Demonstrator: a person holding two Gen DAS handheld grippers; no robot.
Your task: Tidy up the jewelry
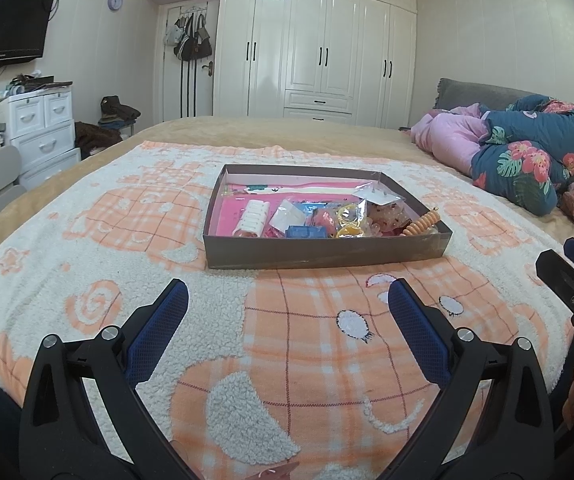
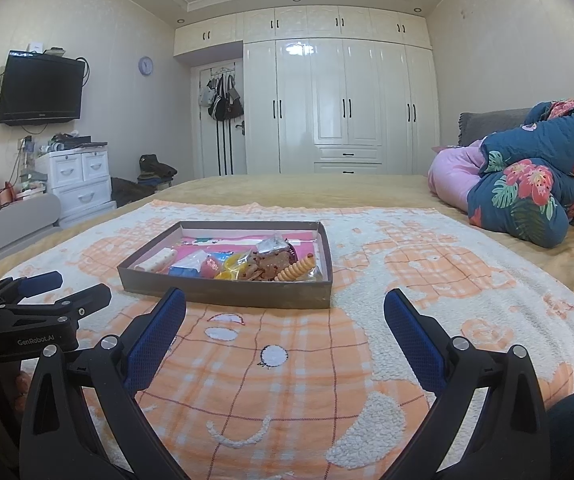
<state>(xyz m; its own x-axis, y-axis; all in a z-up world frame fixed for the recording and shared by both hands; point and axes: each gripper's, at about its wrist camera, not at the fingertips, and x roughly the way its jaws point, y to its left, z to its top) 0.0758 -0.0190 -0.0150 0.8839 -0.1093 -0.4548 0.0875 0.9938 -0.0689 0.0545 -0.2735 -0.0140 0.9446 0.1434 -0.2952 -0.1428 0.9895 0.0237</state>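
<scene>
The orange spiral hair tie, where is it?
The orange spiral hair tie lies in the shallow box's near right corner in both views, beside the bagged yellow rings.

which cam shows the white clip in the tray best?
Left wrist: the white clip lies nearer, seen from above, ridges distinct, inside the tray. Right wrist shows the clip lower and at an angle, partly behind the tray's near wall.

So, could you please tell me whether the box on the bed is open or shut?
Open: the box has no lid, and the orange spiral hair tie inside shows.
</scene>
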